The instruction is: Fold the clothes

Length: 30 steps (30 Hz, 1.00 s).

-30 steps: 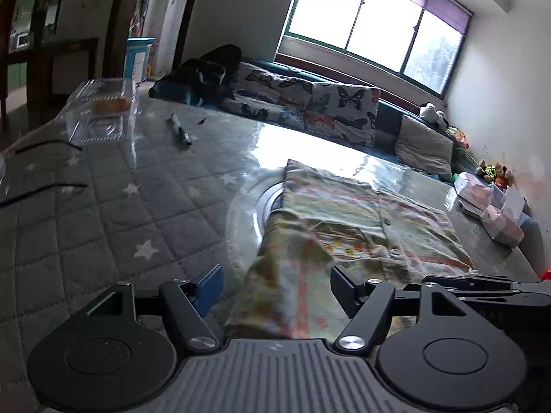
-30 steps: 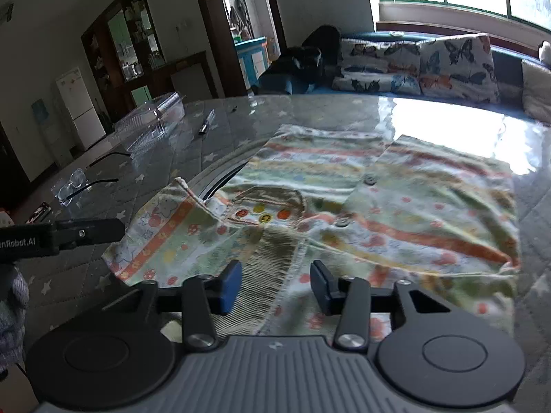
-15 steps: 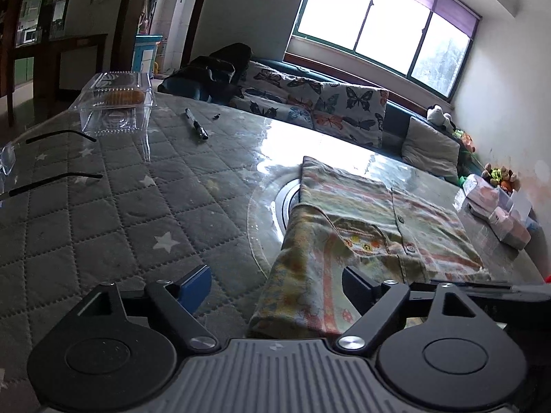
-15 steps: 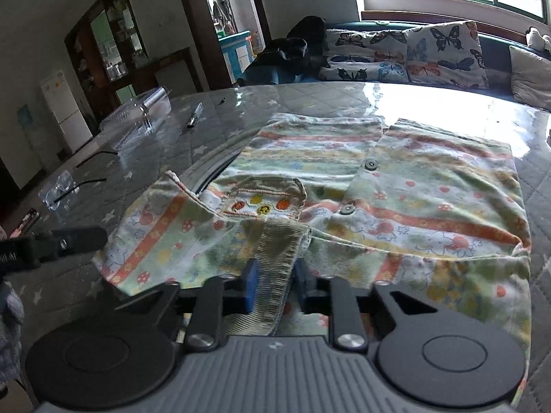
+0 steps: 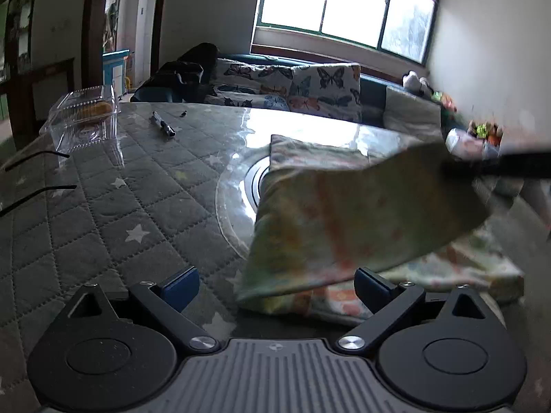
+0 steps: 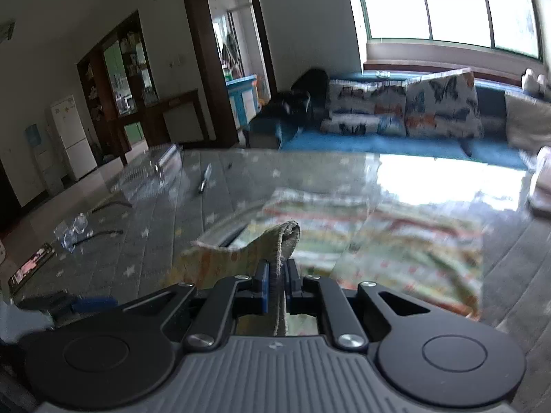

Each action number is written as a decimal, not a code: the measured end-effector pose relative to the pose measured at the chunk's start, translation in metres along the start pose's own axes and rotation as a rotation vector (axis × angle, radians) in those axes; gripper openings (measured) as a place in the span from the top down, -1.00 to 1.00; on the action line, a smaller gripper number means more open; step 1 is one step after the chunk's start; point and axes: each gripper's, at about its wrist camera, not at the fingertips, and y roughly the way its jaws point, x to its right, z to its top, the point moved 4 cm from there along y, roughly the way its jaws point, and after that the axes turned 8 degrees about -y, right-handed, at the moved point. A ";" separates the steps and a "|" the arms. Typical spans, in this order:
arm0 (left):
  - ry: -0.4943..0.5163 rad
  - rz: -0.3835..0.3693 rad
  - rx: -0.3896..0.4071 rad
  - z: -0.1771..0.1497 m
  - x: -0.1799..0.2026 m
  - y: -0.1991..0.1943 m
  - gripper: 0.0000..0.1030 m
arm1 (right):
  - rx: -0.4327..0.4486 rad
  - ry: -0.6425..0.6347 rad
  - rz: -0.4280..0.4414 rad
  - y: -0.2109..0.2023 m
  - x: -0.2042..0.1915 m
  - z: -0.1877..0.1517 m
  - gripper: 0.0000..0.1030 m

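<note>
The shirt (image 5: 361,213) lies on the table (image 5: 103,199), soft, light and limp, so it is best taken by a hem or cuff. The right gripper (image 6: 275,287) is clamped on the ribbed cuff (image 6: 287,237), lifting the sleeve. The left gripper (image 5: 275,285) is spread wide and empty, just beside the shirt's near edge.

bright window (image 5: 341,10) | blue sofa (image 6: 378,137) | butterfly cushions (image 5: 323,89) | white walls (image 5: 206,7)
</note>
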 end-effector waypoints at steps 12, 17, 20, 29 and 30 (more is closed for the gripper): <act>0.027 0.071 -0.019 -0.010 -0.007 0.013 -0.91 | 0.032 -0.007 -0.087 -0.031 0.020 0.004 0.85; 0.034 0.084 -0.029 -0.008 -0.014 0.007 -0.91 | -0.013 0.062 -0.117 -0.031 0.037 -0.023 0.85; 0.038 0.090 -0.037 -0.006 -0.018 0.003 -0.91 | -0.059 0.082 -0.143 -0.023 0.045 -0.043 0.84; 0.039 0.094 -0.045 0.005 -0.029 -0.011 -0.91 | -0.119 0.101 -0.197 -0.015 0.067 -0.073 0.70; 0.033 0.085 -0.036 0.010 -0.028 -0.013 -0.88 | -0.112 0.093 -0.189 -0.014 0.066 -0.071 0.56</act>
